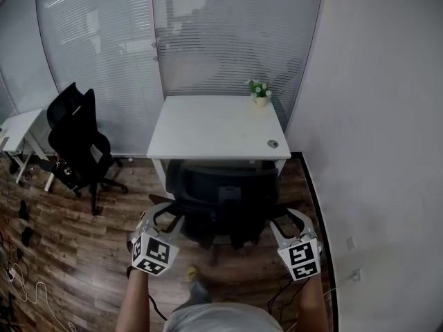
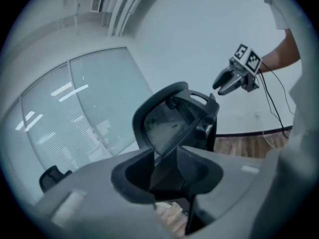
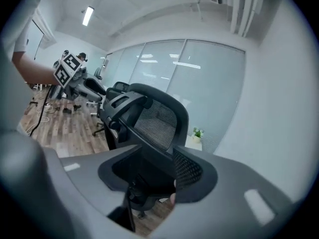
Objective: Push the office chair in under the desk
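Office chair (image 1: 221, 199) — black mesh — at white desk (image 1: 214, 126).

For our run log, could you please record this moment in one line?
chair at desk; left gripper closing around backrest; right gripper same

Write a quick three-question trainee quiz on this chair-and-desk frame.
1. True or false: the potted plant stands on the near left corner of the desk.
2. How many black chairs show in the head view? A one, B two, C three.
3. What runs between the jaws of the left claw and of the right claw?
Key: 1 false, far right corner. 2 B, the office chair at the desk and a second chair at left. 3 the office chair's backrest edges; both claws' jaws are closing.
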